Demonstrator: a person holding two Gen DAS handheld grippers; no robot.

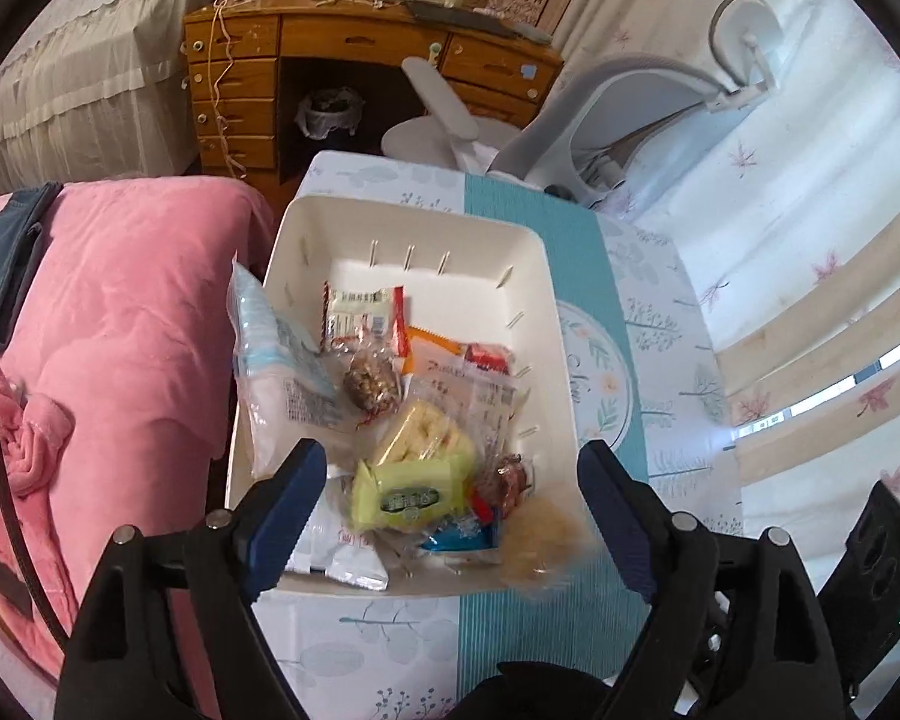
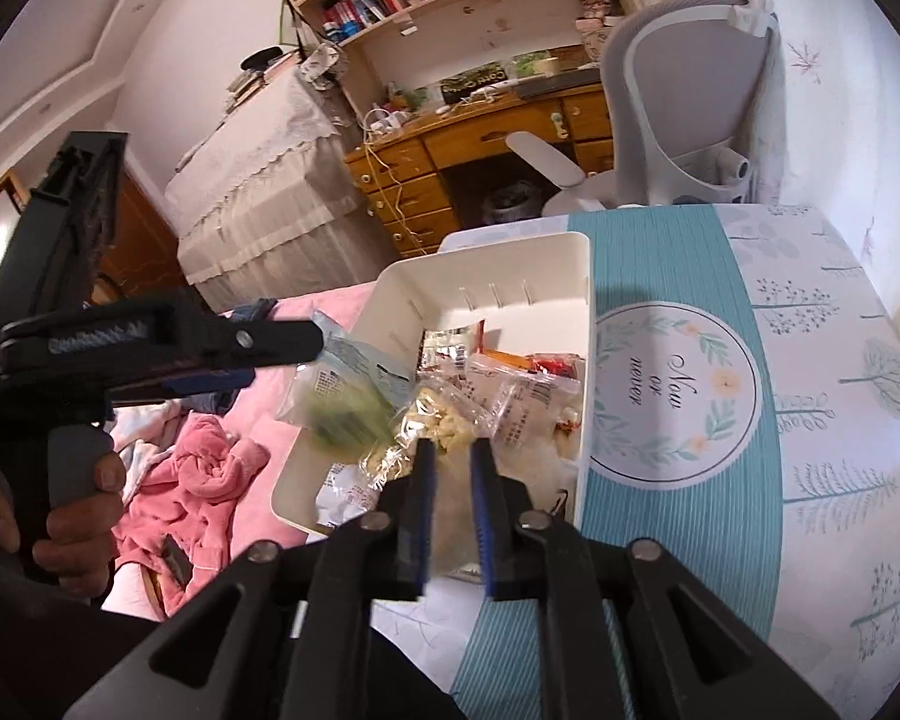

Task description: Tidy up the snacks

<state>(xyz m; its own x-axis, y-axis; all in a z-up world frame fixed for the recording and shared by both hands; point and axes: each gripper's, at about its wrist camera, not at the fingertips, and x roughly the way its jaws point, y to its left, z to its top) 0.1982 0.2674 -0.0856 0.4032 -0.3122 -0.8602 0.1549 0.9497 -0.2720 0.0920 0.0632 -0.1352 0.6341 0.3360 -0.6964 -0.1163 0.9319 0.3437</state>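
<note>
While the left tool (image 1: 450, 492) gapes over the bin (image 1: 537, 264), the right tool (image 2: 453, 474) pinches a clear packet (image 2: 455, 516).

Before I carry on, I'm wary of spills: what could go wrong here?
The right hand-held gripper pinches a clear snack packet only narrowly, so it may slip. The white bin sits at the table's edge beside the pink bedding; a nudge could tip it. A blue-white packet already overhangs its rim.
</note>
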